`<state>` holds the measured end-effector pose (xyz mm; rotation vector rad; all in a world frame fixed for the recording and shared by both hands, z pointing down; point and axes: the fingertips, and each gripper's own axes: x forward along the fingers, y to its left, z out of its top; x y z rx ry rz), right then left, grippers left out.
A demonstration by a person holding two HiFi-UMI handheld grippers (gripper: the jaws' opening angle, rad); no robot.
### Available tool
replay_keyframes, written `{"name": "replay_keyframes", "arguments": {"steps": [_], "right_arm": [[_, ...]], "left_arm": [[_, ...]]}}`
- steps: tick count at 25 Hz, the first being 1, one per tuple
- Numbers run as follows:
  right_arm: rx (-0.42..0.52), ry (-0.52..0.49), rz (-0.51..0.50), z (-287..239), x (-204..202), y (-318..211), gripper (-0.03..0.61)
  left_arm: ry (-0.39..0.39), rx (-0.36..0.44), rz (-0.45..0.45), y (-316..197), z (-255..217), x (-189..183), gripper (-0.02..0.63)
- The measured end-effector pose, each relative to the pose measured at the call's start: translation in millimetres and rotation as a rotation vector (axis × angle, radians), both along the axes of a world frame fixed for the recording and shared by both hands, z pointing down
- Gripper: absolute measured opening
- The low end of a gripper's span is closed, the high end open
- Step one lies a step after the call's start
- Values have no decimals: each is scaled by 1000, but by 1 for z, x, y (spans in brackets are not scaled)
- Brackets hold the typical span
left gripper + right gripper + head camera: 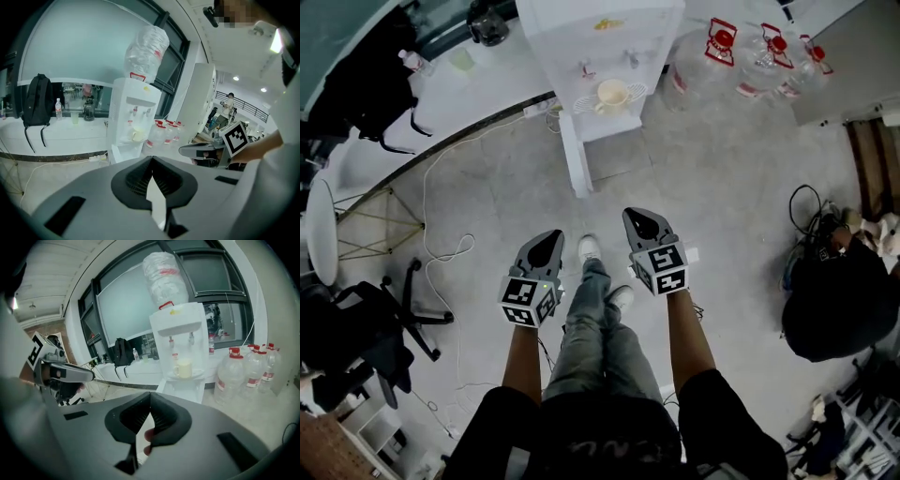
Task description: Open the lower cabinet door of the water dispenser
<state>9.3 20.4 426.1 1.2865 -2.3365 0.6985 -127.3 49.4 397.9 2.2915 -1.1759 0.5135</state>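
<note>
The white water dispenser (602,37) stands at the top centre of the head view, a cream cup (611,95) on its tray. Its lower cabinet door (575,156) stands swung out toward me, edge-on. Both grippers hang in the air well short of the dispenser, above the floor. My left gripper (548,235) is shut with nothing between its jaws. My right gripper (631,215) is shut and empty too. The dispenser (133,117) is far ahead in the left gripper view, and the dispenser (180,341) with the cup (183,367) in the right gripper view.
Several large water bottles (769,52) stand right of the dispenser. A white cable (441,248) trails over the floor at left, by an office chair (384,328). A black bag (842,300) lies at right. My shoes (589,248) are between the grippers.
</note>
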Motion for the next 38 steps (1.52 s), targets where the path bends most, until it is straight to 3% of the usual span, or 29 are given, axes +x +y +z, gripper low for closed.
{"name": "replay_keyframes", "arguments": {"steps": [10, 22, 38], "right_arm": [[81, 26, 126, -113, 48, 14, 15], [160, 49, 235, -196, 84, 56, 14], [273, 94, 292, -281, 85, 99, 14]], "left_arm": [[43, 14, -36, 6, -90, 13, 12], [79, 88, 10, 18, -160, 34, 12], [74, 247, 35, 45, -242, 20, 12]]}}
